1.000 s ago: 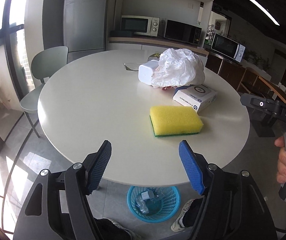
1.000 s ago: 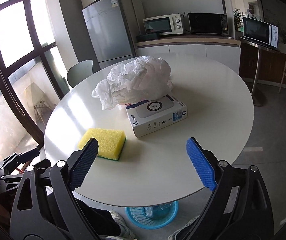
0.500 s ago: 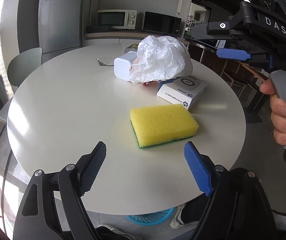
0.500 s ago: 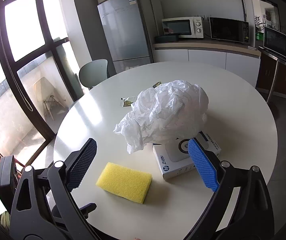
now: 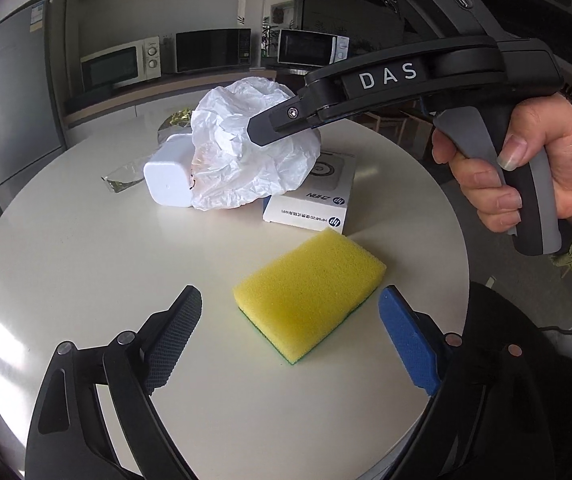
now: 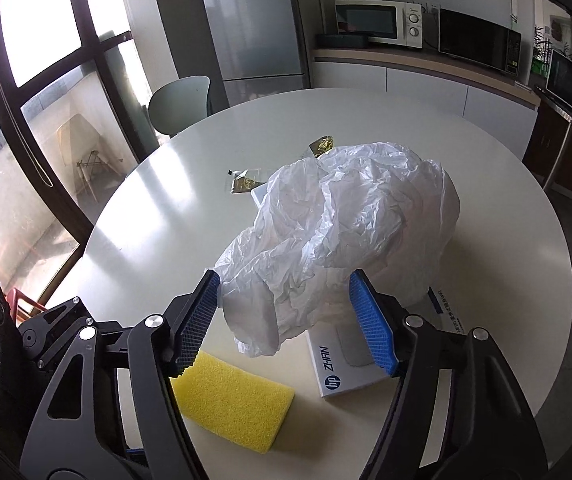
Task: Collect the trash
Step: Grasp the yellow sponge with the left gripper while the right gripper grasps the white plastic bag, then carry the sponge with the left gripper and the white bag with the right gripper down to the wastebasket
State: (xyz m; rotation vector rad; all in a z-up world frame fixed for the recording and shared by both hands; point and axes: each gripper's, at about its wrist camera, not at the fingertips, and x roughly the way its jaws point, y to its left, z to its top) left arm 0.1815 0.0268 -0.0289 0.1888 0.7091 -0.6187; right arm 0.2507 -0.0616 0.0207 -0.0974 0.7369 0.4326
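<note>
A crumpled white plastic bag (image 6: 346, 224) lies on the round white table (image 6: 165, 208), partly over a white HP box (image 6: 350, 368). My right gripper (image 6: 286, 312) is open, its jaws either side of the bag's near end, just above it. The bag also shows in the left wrist view (image 5: 245, 152), with the right gripper's finger over it. My left gripper (image 5: 290, 320) is open and empty, low over the table, with a yellow sponge (image 5: 310, 292) between its fingers. Foil wrappers (image 6: 245, 178) lie behind the bag.
A white rounded container (image 5: 167, 180) sits against the bag's left side. A grey chair (image 6: 181, 100) stands at the table's far side. A counter with microwaves (image 6: 382, 20) and a fridge (image 6: 253, 20) line the back wall.
My right gripper has moved forward and down over the bag, jaws now around its near end. My left gripper has moved closer to the sponge, which now lies between its fingers.
</note>
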